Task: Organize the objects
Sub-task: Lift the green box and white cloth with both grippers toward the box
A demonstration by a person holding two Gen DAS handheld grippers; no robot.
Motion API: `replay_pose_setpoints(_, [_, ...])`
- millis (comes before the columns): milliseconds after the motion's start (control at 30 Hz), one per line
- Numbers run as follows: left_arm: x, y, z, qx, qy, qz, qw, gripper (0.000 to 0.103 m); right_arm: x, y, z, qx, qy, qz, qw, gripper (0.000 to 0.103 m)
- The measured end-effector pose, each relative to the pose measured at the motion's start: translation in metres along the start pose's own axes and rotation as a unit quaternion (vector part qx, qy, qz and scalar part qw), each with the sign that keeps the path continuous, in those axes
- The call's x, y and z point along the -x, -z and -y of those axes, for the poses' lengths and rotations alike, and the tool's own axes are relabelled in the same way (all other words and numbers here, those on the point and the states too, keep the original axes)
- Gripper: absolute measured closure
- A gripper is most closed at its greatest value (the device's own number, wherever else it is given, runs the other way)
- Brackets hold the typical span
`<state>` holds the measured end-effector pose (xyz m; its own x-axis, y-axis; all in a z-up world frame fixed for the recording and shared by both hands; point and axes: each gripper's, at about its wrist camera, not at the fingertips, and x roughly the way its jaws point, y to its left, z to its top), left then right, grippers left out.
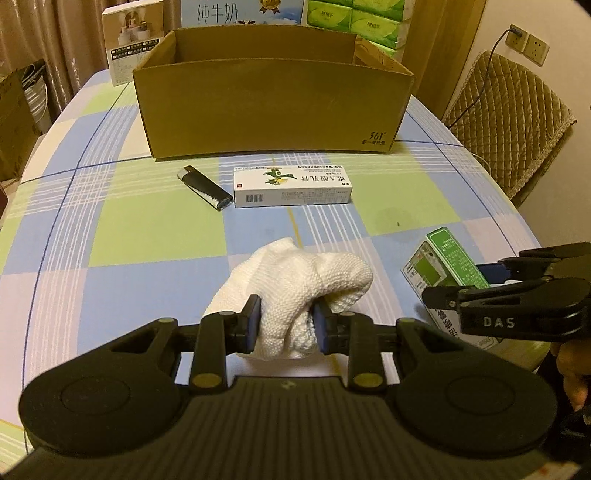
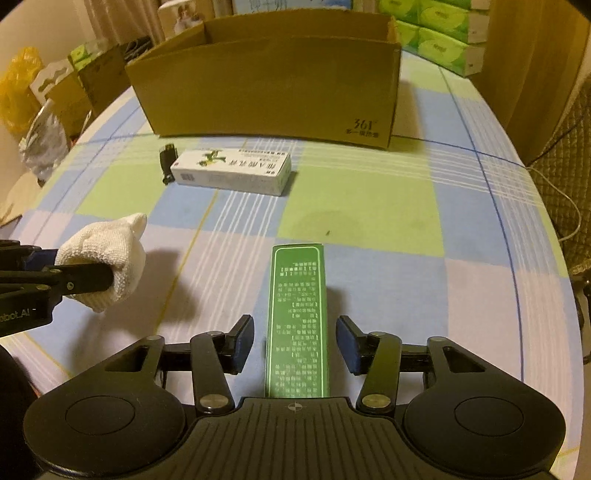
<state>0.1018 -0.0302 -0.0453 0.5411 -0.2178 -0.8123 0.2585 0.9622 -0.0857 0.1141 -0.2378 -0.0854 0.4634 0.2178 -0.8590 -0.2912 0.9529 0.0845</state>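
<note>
Left wrist view: a table covered by a checked cloth (image 1: 155, 229) in blue, green and lilac squares is seen, with beige curtains behind it and a quilted chair cover (image 1: 509, 114) at the right. A wall socket (image 1: 528, 44) with a plugged-in cable is shown only here. An open cardboard box (image 1: 273, 107), printed "361°" at its lower corner, stands at the far side. Behind it, green tissue packs (image 1: 354, 18) and a carton with Chinese characters are stacked. Just in front of the box a black lighter (image 1: 205, 187) lies beside a white medicine box (image 1: 291, 184), apparently touching it at one end. The left gripper (image 1: 284, 325) is closed on a white knitted glove (image 1: 295, 291), which is pinched between its blue pads near the table's front edge. At the right, the other gripper is seen from the side, marked "DAS", over a green-and-white carton (image 1: 443, 266).

Right wrist view: the same cloth and box are shown, and clutter of bags and cartons, including a yellow bag (image 2: 18, 88), is visible beyond the table's left edge. The right gripper (image 2: 295, 343) is held open, its pads standing clear on either side of the green carton (image 2: 297, 317), whose top face carries small white Chinese text too fine to be read. The glove is seen at the left, gripped. Part of a label ending "bot.AI" is legible on the left tool.
</note>
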Motion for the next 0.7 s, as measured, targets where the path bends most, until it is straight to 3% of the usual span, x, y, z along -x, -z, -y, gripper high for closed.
replay_pose_setpoints(133, [-0.006,0.001,-0.003,0.003,0.001,-0.005,1.0000,0.078,-0.013,-0.002,-0.005,0.015,0.014,-0.008,1.000,0.058])
replay_pose_setpoints(167, [-0.008,0.001,-0.004,0.004,0.002,-0.006,1.0000,0.078,-0.015,-0.001,-0.006,0.021,0.018,-0.010,1.000,0.061])
replay_pose_setpoints(200, [-0.009,0.001,-0.005,0.005,0.003,-0.007,1.0000,0.078,-0.018,0.000,-0.008,0.028,0.023,-0.012,0.999,0.074])
replay_pose_setpoints(333, [-0.010,0.001,-0.006,0.008,0.003,-0.010,0.9999,0.078,-0.015,0.002,-0.009,0.026,0.031,-0.007,0.999,0.076])
replay_pose_setpoints(700, [0.020,-0.014,-0.002,0.007,0.000,0.023,0.9997,0.078,0.040,-0.015,-0.017,0.008,0.016,0.061,0.998,0.076])
